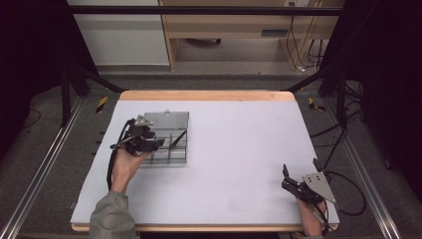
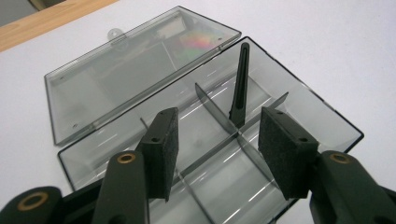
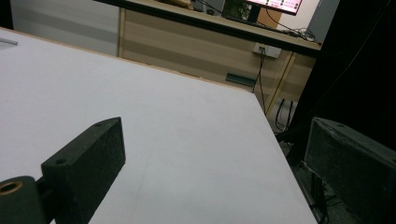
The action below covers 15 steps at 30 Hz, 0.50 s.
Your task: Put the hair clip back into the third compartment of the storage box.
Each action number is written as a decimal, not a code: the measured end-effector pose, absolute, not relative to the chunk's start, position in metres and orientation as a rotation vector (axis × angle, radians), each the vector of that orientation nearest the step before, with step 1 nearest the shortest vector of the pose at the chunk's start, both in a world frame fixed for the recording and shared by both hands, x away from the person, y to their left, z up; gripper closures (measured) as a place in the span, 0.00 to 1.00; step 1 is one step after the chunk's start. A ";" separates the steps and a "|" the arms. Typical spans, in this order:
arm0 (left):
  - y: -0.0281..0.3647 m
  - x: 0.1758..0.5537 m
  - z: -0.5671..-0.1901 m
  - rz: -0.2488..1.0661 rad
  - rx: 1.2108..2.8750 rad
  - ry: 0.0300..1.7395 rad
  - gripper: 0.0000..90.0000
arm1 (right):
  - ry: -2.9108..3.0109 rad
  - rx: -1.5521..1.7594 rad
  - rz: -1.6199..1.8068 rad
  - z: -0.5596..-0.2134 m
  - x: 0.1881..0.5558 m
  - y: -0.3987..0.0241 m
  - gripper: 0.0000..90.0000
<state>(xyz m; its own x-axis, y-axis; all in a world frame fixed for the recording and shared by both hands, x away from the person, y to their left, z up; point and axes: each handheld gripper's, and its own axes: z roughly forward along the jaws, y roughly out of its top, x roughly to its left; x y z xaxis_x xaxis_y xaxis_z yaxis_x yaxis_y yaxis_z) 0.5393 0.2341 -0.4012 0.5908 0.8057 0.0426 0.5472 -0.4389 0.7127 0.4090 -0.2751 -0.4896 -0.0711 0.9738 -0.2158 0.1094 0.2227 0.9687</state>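
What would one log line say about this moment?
left gripper: open, above clear divided box | black pointed piece: leaning inside box | lid: open | right gripper: open, nothing between pads, over table

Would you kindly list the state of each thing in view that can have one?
Clear plastic box: open, flat on the table, dividers inside.
Lid: swung back, lying beside the box.
Black pointed piece: inside a box compartment, leaning upright against the dividers.
Left tool: open above the box, nothing between its pads.
Right tool: open, empty, over bare table.
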 end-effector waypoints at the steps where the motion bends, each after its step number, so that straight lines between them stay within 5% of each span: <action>1: 0.237 0.537 -0.401 0.511 2.149 1.067 0.51 | 1.434 1.098 1.029 -0.490 0.409 -0.275 0.06; 15: 0.276 0.503 -0.403 0.588 2.004 1.111 0.33 | 1.425 1.097 1.035 -0.490 0.408 -0.276 0.06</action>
<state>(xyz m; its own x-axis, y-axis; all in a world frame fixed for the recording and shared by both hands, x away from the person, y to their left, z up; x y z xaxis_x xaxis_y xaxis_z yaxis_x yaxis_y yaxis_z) 0.5027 0.2759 -0.4031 0.5158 0.8561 0.0320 0.5079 -0.3357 0.7933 0.4084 -0.2759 -0.4897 -0.0683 0.9752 -0.2104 0.1021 0.2166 0.9709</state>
